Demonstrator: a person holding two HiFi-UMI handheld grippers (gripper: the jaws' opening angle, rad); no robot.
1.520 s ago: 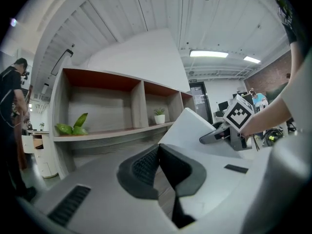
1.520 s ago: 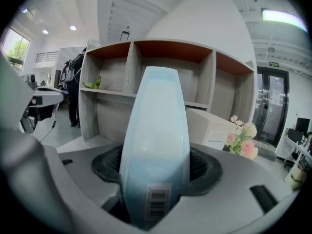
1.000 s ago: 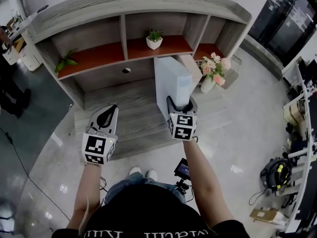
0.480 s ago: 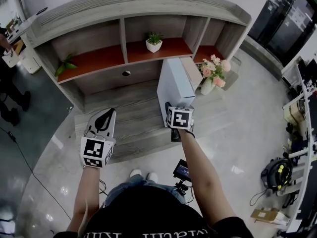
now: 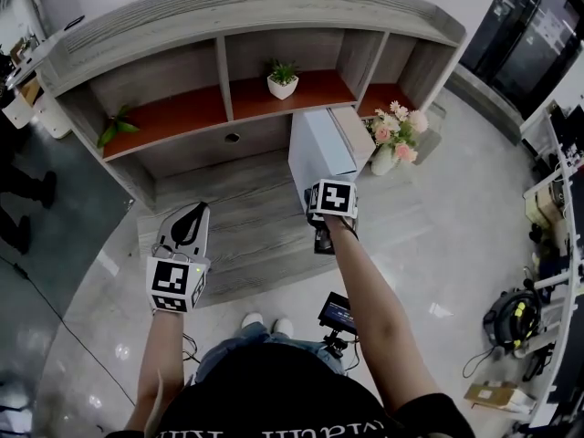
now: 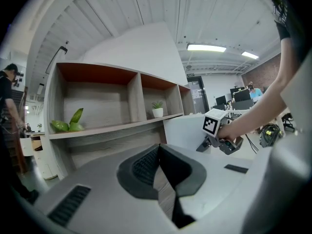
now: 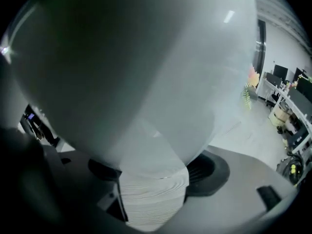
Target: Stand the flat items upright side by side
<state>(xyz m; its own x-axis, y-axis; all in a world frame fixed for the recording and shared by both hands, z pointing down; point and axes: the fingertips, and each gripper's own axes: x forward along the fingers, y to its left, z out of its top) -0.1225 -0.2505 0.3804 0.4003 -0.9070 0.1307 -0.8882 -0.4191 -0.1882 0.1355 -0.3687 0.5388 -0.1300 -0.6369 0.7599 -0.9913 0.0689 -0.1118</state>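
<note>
A tall white box (image 5: 319,144) stands on end on the low wooden platform (image 5: 237,217), and a thinner tan flat item (image 5: 352,128) stands against its right side. My right gripper (image 5: 316,215) points steeply down at the box's near bottom edge. In the right gripper view the white box (image 7: 146,82) fills the gap between the pads of my right gripper (image 7: 153,179). Those jaws have just been opening wider with the box between them. My left gripper (image 5: 190,215) hovers over the platform's left part, apart from the box, shut on nothing. In the left gripper view its tips (image 6: 157,150) meet.
A shelf unit (image 5: 228,26) rises behind the platform, holding a small potted plant (image 5: 281,78) and green leaves (image 5: 114,128). A vase of flowers (image 5: 394,135) stands right of the boxes. A small device (image 5: 336,313) and cables lie on the floor by my feet.
My right gripper has sunk and tipped downward along the white box's near edge. The box has shifted slightly right and stands straighter. My left gripper has hardly moved.
</note>
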